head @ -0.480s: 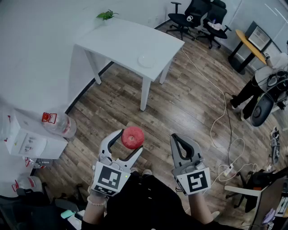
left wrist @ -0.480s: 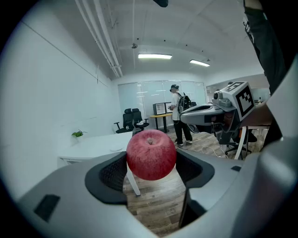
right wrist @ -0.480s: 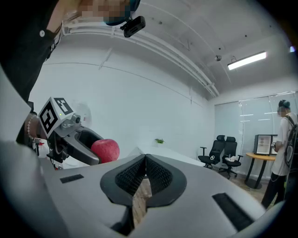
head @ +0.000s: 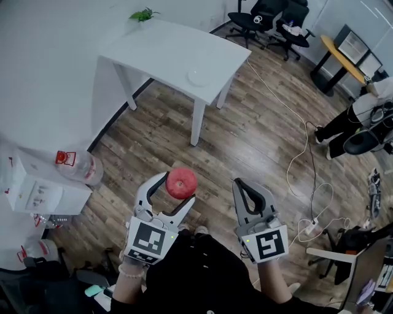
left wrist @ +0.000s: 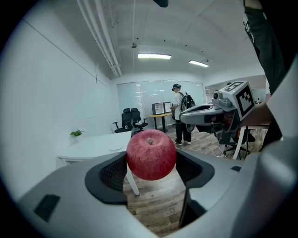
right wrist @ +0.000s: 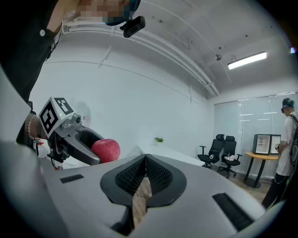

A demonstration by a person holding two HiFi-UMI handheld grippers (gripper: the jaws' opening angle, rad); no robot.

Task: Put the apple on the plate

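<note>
My left gripper (head: 179, 186) is shut on a red apple (head: 181, 183), held in the air above the wooden floor; in the left gripper view the apple (left wrist: 151, 154) sits between the two dark pads (left wrist: 111, 173). The right gripper (head: 241, 185) is beside it to the right, jaws closed tip to tip with nothing between them; its own view shows the pads (right wrist: 160, 175) meeting. A small white plate (head: 199, 77) lies near the front right corner of the white table (head: 166, 52), well ahead of both grippers. The right gripper view also shows the apple (right wrist: 106, 150) in the left gripper.
A potted green plant (head: 143, 15) stands at the table's far corner. Office chairs (head: 270, 18) and a yellow-topped desk (head: 341, 58) stand at the back right, with a person (head: 362, 122) nearby. A white cable (head: 303, 160) runs across the floor. A water bottle (head: 78, 167) and white box (head: 34, 190) are at left.
The view has shifted slightly; table and plate sit a little higher in the picture. Both grippers keep the same pose, the apple still in the left one.
</note>
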